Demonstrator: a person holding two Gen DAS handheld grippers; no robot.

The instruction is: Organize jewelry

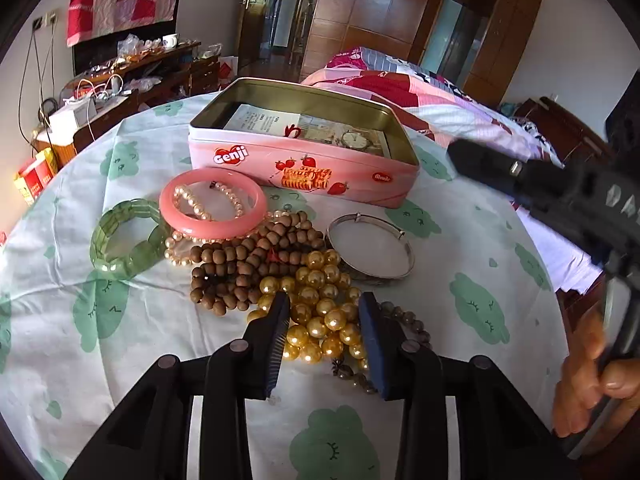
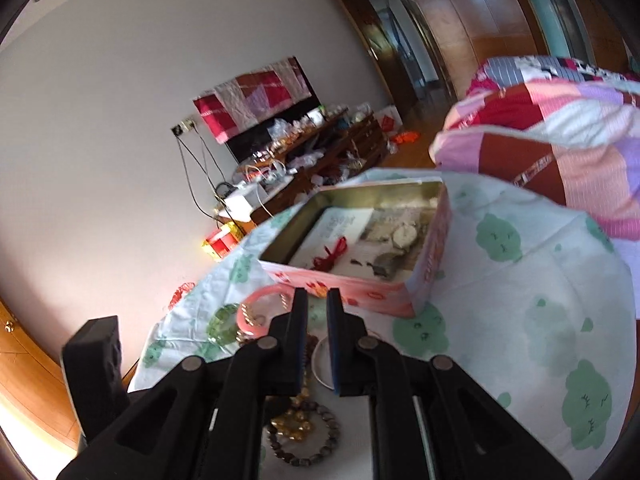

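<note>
A jewelry pile lies on the cloth-covered table in front of an open pink tin (image 1: pixel 304 168). In the left wrist view my left gripper (image 1: pixel 324 302) points down into the pile, and its pads press on both sides of the gold bead necklace (image 1: pixel 320 320). Brown wooden beads (image 1: pixel 248 260), a pink bangle (image 1: pixel 212 204) over pearls, a green bracelet (image 1: pixel 128 240) and a silver bangle (image 1: pixel 372 248) lie beyond. My right gripper (image 2: pixel 318 300) hovers shut and empty above the pile, short of the tin (image 2: pixel 360 292). A watch (image 1: pixel 356 140) and papers lie inside the tin.
A dark bead bracelet (image 2: pixel 308 436) lies under the right gripper. A bed with a patchwork quilt (image 1: pixel 420 96) stands behind the table on the right. A cluttered wooden cabinet (image 1: pixel 132 76) is at the back left. A hand (image 1: pixel 592 380) holds the right gripper's handle.
</note>
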